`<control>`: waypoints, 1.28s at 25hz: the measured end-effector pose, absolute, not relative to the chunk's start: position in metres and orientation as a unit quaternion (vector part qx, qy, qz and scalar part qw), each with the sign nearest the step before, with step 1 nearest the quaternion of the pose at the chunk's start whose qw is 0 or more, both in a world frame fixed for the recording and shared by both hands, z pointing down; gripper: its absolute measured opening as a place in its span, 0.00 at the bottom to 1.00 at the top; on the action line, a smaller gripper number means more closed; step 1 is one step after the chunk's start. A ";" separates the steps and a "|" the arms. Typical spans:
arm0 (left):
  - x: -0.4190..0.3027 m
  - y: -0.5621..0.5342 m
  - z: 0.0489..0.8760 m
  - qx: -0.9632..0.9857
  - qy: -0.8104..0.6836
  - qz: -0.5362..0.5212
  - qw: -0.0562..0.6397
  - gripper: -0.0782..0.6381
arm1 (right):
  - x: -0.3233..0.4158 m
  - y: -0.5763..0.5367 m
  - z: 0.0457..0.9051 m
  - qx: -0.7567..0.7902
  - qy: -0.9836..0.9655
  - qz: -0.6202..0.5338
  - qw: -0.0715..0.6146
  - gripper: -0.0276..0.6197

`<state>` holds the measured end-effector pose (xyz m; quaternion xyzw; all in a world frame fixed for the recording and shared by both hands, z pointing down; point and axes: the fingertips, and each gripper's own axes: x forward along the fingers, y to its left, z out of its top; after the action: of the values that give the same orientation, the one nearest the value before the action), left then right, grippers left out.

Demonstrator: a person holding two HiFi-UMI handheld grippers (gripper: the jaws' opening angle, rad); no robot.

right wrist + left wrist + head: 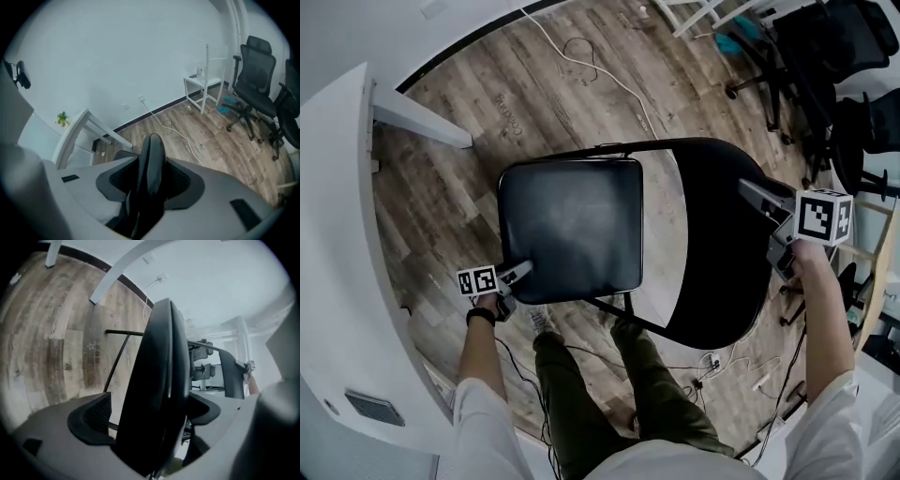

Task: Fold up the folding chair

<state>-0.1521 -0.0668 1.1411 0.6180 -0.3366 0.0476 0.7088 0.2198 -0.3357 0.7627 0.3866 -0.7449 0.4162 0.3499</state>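
now left gripper (522, 271) gapes round padded black seat (572, 230); right gripper (761, 199) clamps curved backrest (712, 244).

The folding chair (717, 291) stands mid-floor, its seat (572, 225) at 9 o'clock of its backrest (703, 187), with the left gripper (519, 271) at the seat's 7 o'clock corner, the right gripper (757, 197) at the backrest's 3 o'clock edge, a table (337, 187) at 9 o'clock and office chairs (825, 56) at 1 o'clock.
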 end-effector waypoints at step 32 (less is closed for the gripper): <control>-0.001 -0.065 0.936 0.694 -0.289 0.096 0.652 0.58 | 0.224 -0.335 0.653 0.381 -0.713 0.485 0.333 0.21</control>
<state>-0.0008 -0.0647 0.9363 0.6944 -0.2885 0.0963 0.6522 0.2245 -0.3353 0.6530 0.3808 -0.7129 0.4854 0.3333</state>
